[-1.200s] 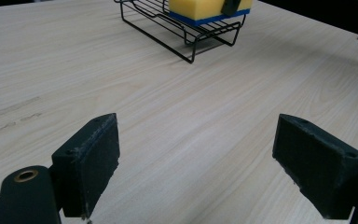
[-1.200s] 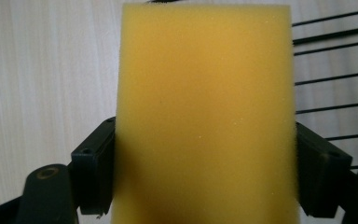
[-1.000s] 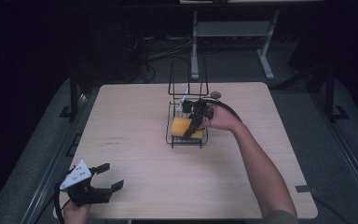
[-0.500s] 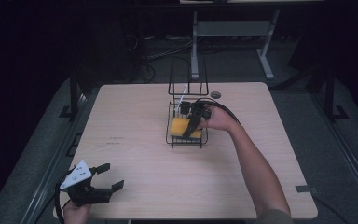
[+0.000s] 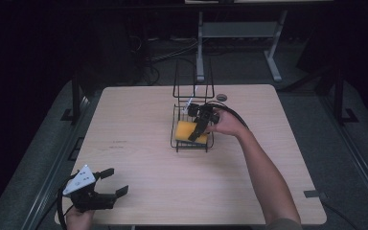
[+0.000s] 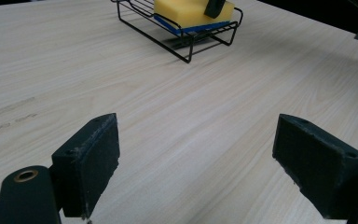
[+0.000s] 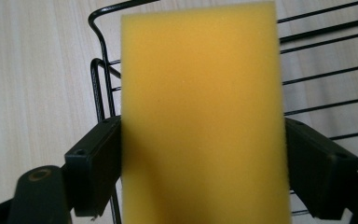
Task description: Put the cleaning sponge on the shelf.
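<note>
A yellow sponge (image 5: 188,130) with a blue underside lies in the low front part of a black wire basket (image 5: 191,146) at the table's middle. My right gripper (image 5: 198,133) reaches into the basket from the right. In the right gripper view its two pads press the sponge (image 7: 200,116) from both sides, shut on it, with the basket wires (image 7: 100,70) behind. My left gripper (image 5: 112,182) rests open at the near left corner of the table, far from the basket. Its jaws (image 6: 196,154) stand wide apart over bare wood, with the sponge (image 6: 186,9) and basket (image 6: 191,42) ahead.
The basket has a tall upright wire back (image 5: 193,76) on its far side. A small dark round disc (image 5: 221,97) is set in the light wooden table (image 5: 134,120) behind the basket. A strip of tape (image 5: 315,194) marks the near right edge. Dark floor and a metal stand (image 5: 235,33) lie beyond.
My right gripper has shifted slightly left and down with the sponge inside the basket. The left gripper has stayed where it was.
</note>
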Available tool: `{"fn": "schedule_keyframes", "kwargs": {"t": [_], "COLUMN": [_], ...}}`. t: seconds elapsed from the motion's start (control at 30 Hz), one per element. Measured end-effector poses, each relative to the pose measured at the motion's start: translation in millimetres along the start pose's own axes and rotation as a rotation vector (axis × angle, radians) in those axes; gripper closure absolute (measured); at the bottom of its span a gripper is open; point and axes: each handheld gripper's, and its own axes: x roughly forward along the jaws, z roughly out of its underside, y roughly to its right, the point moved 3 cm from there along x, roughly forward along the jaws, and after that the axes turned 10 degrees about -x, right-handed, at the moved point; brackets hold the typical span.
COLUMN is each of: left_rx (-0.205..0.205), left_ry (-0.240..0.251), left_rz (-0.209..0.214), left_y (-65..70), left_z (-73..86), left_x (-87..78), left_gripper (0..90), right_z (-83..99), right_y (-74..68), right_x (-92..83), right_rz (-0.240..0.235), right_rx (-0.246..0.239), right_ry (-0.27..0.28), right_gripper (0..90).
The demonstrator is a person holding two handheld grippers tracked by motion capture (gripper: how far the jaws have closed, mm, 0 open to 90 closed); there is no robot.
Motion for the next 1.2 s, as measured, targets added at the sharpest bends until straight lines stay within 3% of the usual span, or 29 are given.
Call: {"fn": "schedule_keyframes", "kwargs": {"t": [0.3,0.67,0.83,1.13,1.2], "left_rx": [0.001,0.005,0.004,0.01,0.009], "left_ry": [-0.004,-0.001,-0.004,-0.012,-0.012], "left_rz": [0.002,0.001,0.001,0.004,0.004], "left_y": [-0.3,0.6,0.0,1.7,1.7], "left_z": [0.5,0.3,0.4,0.1,0.1], "left_x": [0.8,1.1,0.9,2.8,3.1], "left_gripper": [14.0,14.1,14.0,14.0,14.1], "right_z": [1.7,-5.1,-5.1,-1.6,-1.6], "right_y": [-0.8,-11.1,-14.2,-20.1,-20.1], "right_x": [-10.6,-18.5,-21.6,-27.7,-32.5], "right_rz": [0.014,-0.022,-0.013,-0.004,0.015], "right_rx": [0.008,0.001,-0.021,-0.007,-0.011], "right_ry": [0.052,0.093,0.122,0.132,0.157], "right_gripper": [17.5,16.7,17.1,17.4,17.7]}}
